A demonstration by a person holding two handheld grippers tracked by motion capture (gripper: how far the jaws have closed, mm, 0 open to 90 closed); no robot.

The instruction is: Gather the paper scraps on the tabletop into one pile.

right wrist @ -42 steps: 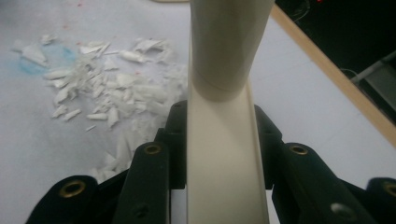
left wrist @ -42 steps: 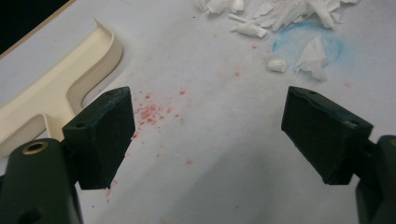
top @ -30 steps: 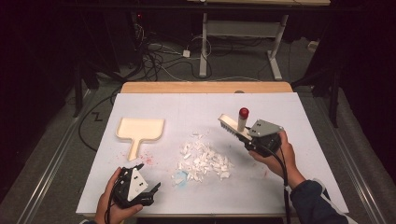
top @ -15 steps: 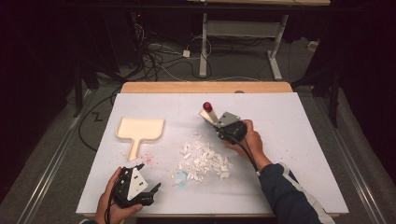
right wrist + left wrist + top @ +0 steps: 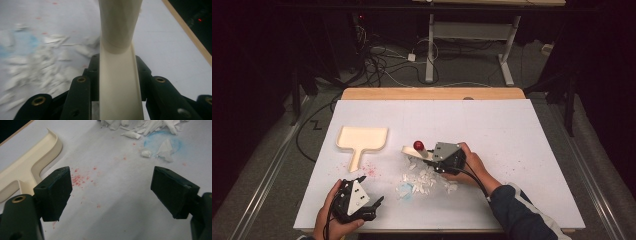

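The work in hand is to sweep the paper scraps (image 5: 424,179) on the table (image 5: 512,135) toward the dustpan (image 5: 362,139). The right tongs (image 5: 432,156) are clamped on the cream handle of a small brush (image 5: 413,149), which has a red knob on top. Its front end sits at the far edge of the scrap pile, between the pile and the dustpan.

To do this step well, I think the brush should be kept low and flat on the table, so the thin scraps do not slip under it. Short strokes toward the dustpan seem safer than one long push, because the pieces are light and scatter easily. The left tongs (image 5: 371,200) stand apart and hold nothing, near the front edge; they could steady the dustpan by its handle.

The high view gives the whole layout: dustpan at the left, pile in the middle, both hands. The right gripper view shows instead how the handle lies straight between the jaws. The left gripper view shows close details, like red specks (image 5: 80,179) and a blue stain (image 5: 162,143) under some scraps.
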